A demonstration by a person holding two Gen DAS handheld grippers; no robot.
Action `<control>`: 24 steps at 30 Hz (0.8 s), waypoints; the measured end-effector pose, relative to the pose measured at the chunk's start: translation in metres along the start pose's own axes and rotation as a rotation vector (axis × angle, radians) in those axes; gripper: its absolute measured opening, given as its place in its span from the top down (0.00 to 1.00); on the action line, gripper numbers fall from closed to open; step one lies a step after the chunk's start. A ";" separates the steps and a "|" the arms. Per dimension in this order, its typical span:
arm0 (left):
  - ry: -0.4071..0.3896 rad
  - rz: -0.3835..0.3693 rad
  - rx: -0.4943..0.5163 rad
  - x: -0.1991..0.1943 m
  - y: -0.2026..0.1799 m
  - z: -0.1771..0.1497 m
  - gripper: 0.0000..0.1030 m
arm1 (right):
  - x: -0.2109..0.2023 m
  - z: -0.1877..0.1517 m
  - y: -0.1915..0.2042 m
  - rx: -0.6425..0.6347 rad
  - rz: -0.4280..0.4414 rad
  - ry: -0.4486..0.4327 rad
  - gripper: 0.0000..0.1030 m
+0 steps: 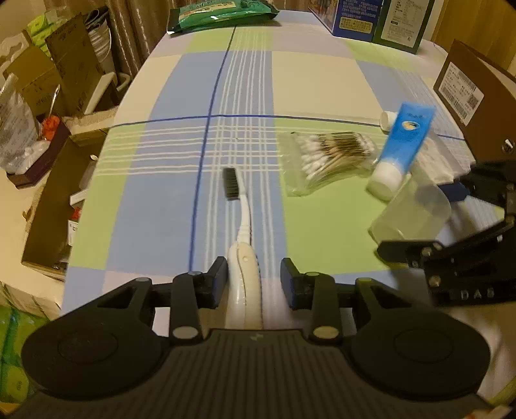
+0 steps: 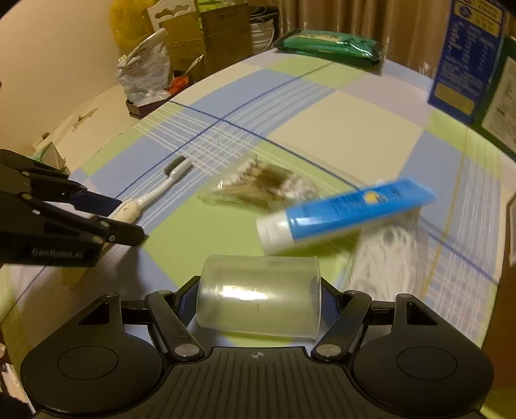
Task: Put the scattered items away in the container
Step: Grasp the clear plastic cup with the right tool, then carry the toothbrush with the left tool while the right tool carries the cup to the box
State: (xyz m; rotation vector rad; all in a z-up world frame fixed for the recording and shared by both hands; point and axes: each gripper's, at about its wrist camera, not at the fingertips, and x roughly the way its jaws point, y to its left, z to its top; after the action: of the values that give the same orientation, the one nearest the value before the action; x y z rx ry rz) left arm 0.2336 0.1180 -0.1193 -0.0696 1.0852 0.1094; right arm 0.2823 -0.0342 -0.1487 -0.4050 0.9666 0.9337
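Note:
A white toothbrush [image 1: 243,219] with dark bristles lies on the checked tablecloth. Its handle sits between the fingers of my left gripper [image 1: 253,277], which stands open with a gap on the right side. The left gripper [image 2: 125,219] also shows at the left of the right wrist view, around the toothbrush [image 2: 154,193] handle. My right gripper [image 2: 258,290] is shut on a clear plastic cup [image 2: 258,299] lying on its side, pads against its walls. The cup [image 1: 412,212] sits right of the toothbrush. Beyond it lie a blue toothpaste tube [image 2: 348,209], a bag of cotton swabs [image 2: 258,187] and a white cloth [image 2: 387,258].
A green packet [image 1: 222,13] lies at the table's far edge, with a blue box [image 1: 354,16] and a green box beside it. A brown cardboard box [image 1: 477,106] stands at the right. Cartons and bags crowd the floor off the left edge.

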 end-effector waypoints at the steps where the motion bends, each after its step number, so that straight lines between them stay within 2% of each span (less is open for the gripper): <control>1: 0.002 -0.007 -0.003 0.000 0.000 0.000 0.68 | -0.003 -0.003 -0.001 0.008 0.006 0.004 0.33; 3: 0.000 0.000 0.005 -0.001 -0.002 -0.002 0.69 | -0.010 -0.010 -0.002 0.025 0.016 0.012 0.33; 6: 0.001 -0.011 0.006 -0.004 -0.004 -0.005 0.83 | -0.019 -0.020 -0.007 0.046 0.023 0.021 0.33; 7: 0.004 -0.021 0.005 -0.005 -0.005 -0.006 0.84 | -0.023 -0.025 -0.010 0.056 0.025 0.023 0.33; 17: 0.025 -0.075 -0.001 -0.019 -0.022 -0.023 0.85 | -0.063 -0.051 -0.032 0.156 0.018 0.002 0.33; 24: -0.039 -0.116 -0.008 -0.051 -0.040 -0.018 0.85 | -0.094 -0.053 -0.039 0.154 0.022 -0.068 0.33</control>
State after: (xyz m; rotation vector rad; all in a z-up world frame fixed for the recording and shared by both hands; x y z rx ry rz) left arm 0.1994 0.0739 -0.0819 -0.1375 1.0395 0.0106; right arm 0.2647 -0.1373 -0.1021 -0.2321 0.9748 0.8805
